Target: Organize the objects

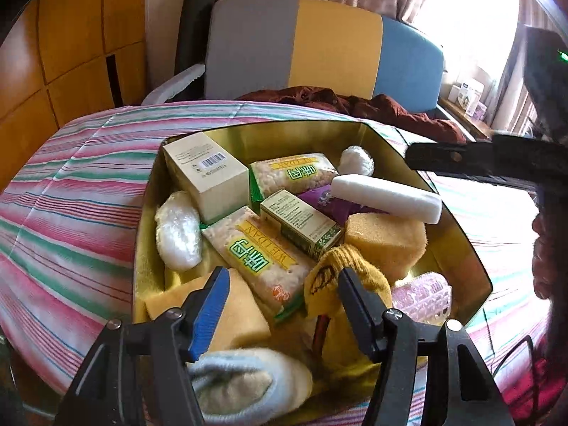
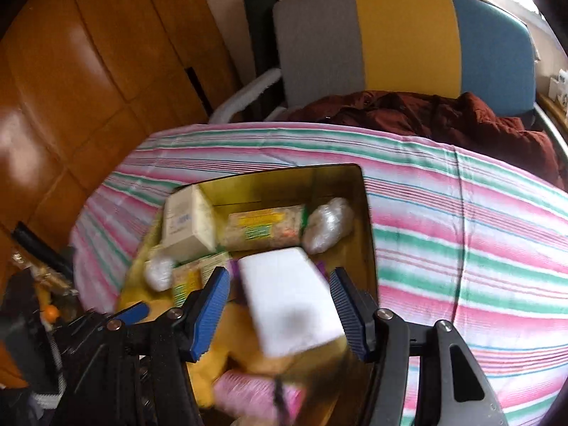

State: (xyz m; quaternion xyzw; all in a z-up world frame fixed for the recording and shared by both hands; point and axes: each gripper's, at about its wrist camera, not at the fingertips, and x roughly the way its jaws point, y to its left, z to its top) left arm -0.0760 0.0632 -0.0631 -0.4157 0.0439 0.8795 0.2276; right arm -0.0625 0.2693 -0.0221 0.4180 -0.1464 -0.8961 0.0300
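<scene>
A gold tin box (image 1: 458,234) on the striped bedcover holds several things: a cream carton (image 1: 206,170), two rice-snack packets (image 1: 259,259), a small green box (image 1: 301,223), yellow sponges (image 1: 383,241), a yellow sock (image 1: 340,277), a pink roller (image 1: 422,294) and a white bar (image 1: 387,197). My left gripper (image 1: 280,294) is open above the near end of the box, over the sock and a sponge. My right gripper (image 2: 280,301) is open; the white bar (image 2: 291,305) lies between its fingers, blurred, apart from the pads. The right gripper's finger shows in the left wrist view (image 1: 461,156).
The box (image 2: 365,220) sits on a bed with a pink, green and white striped cover (image 2: 461,230). A dark red garment (image 1: 390,110) lies behind it, before a grey, yellow and blue headboard (image 1: 319,46). Wooden panels (image 2: 88,71) stand at left. A pale blue slipper (image 1: 241,383) lies near.
</scene>
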